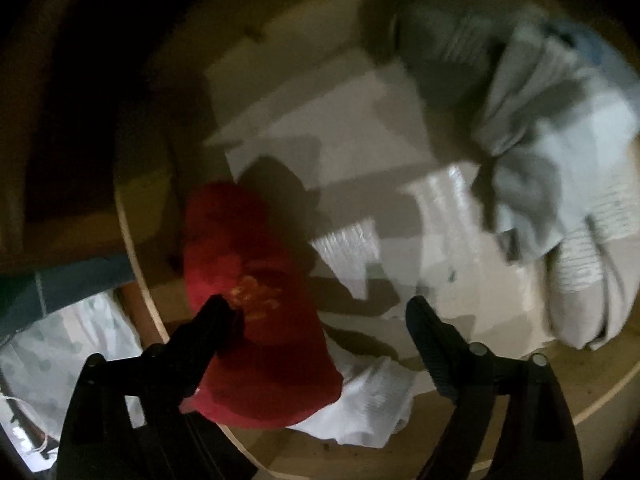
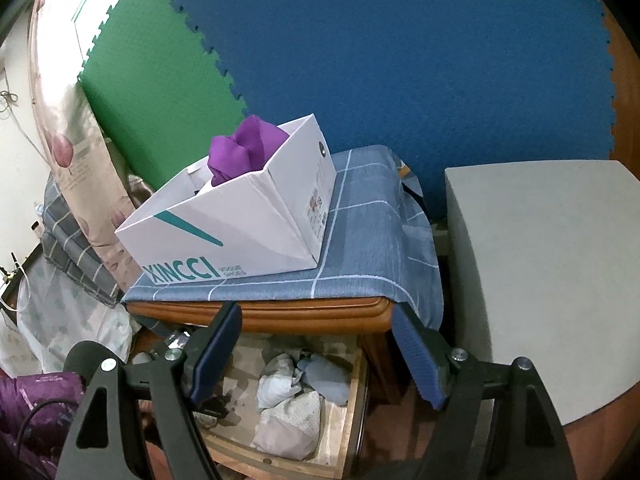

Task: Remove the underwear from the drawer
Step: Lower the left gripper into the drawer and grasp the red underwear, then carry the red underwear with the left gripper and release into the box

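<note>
In the left wrist view I look down into the open drawer (image 1: 138,268). A red garment (image 1: 256,280) with a yellow print lies at its left side, partly over a white garment (image 1: 372,404). My left gripper (image 1: 318,312) hangs just above them with its jaws wide; the left finger overlaps the red garment and the right finger stands apart from it. In the right wrist view the drawer (image 2: 356,384) holds several pale bundled garments (image 2: 296,380). My right gripper (image 2: 316,314) is open and holds nothing, in front of the nightstand's edge above the drawer.
Grey and pale blue clothes (image 1: 540,140) pile up at the drawer's far right. A white shoebox (image 2: 240,216) with a purple cloth (image 2: 244,152) stands on the nightstand's blue checked cover (image 2: 368,248). A grey panel (image 2: 552,272) is at the right, a purple sleeve (image 2: 36,400) at the lower left.
</note>
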A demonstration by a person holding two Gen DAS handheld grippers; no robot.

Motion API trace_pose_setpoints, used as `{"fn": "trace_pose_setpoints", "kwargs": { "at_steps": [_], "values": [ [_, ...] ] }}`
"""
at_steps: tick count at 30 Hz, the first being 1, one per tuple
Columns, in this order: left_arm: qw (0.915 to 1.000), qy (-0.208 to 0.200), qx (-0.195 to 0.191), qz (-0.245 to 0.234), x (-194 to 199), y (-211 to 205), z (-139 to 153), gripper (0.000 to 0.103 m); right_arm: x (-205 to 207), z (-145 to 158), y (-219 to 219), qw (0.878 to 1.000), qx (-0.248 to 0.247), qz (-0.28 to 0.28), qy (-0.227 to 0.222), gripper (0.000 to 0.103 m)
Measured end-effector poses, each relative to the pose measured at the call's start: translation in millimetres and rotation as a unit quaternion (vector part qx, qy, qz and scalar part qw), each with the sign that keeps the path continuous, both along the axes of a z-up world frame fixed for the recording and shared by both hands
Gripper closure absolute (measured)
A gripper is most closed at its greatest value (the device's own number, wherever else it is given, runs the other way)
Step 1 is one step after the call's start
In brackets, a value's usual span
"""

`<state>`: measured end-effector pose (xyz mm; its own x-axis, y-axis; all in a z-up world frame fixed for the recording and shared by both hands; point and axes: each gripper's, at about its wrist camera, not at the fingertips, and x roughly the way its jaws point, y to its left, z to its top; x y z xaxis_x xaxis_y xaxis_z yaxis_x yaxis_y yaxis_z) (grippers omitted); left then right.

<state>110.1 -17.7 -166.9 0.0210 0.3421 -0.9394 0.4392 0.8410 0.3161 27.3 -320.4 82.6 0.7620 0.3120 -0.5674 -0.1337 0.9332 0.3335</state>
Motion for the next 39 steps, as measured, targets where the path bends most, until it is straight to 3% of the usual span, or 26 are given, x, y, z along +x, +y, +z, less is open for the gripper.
{"fn": "trace_pose_setpoints", "kwargs": {
  "at_steps": [6,7,8,10,18,21,24,32,39],
  "values": [
    [0.9997,0.018,-0.016,0.0,3.5,0.5,-4.9,0.011,0.7,-0.6,0.3,1.0,0.0,0.001,0.001,0.024],
    [0.9994,0.018,-0.031,0.005,5.7,3.2,-3.4,0.016,0.7,-0.9,0.4,1.0,-0.001,0.001,0.0,0.024],
    [0.9991,0.014,-0.039,0.011,9.1,12.7,-3.9,0.024,0.6,-1.2,0.4,1.0,-0.001,0.001,0.0,0.024],
    [0.9993,-0.001,-0.034,0.017,14.5,18.3,-2.4,0.077,0.8,-2.0,0.1,1.0,-0.001,0.001,0.001,0.024],
    [0.9908,-0.029,-0.131,0.02,6.9,23.1,26.3,0.085,0.4,-2.6,-0.7,1.0,0.0,-0.002,0.002,0.024],
    [0.9807,-0.01,-0.19,0.043,-6.6,27.6,39.7,0.086,-0.2,-2.7,-1.5,1.0,0.001,-0.004,0.002,0.024],
    [0.9768,-0.042,-0.21,0.016,-23.3,22.7,61.5,0.086,-0.6,-3.1,-1.2,1.0,0.001,-0.004,0.002,0.024],
    [0.9476,-0.092,-0.306,0.001,-66.3,16.2,113.2,0.087,-0.4,-2.9,-0.9,1.0,-0.002,-0.004,0.0,0.024],
    [0.9272,-0.131,-0.35,-0.013,-98.7,-8.5,157.7,0.087,-0.4,-2.9,0.7,1.0,-0.007,-0.006,0.003,0.024]
  ]
}}
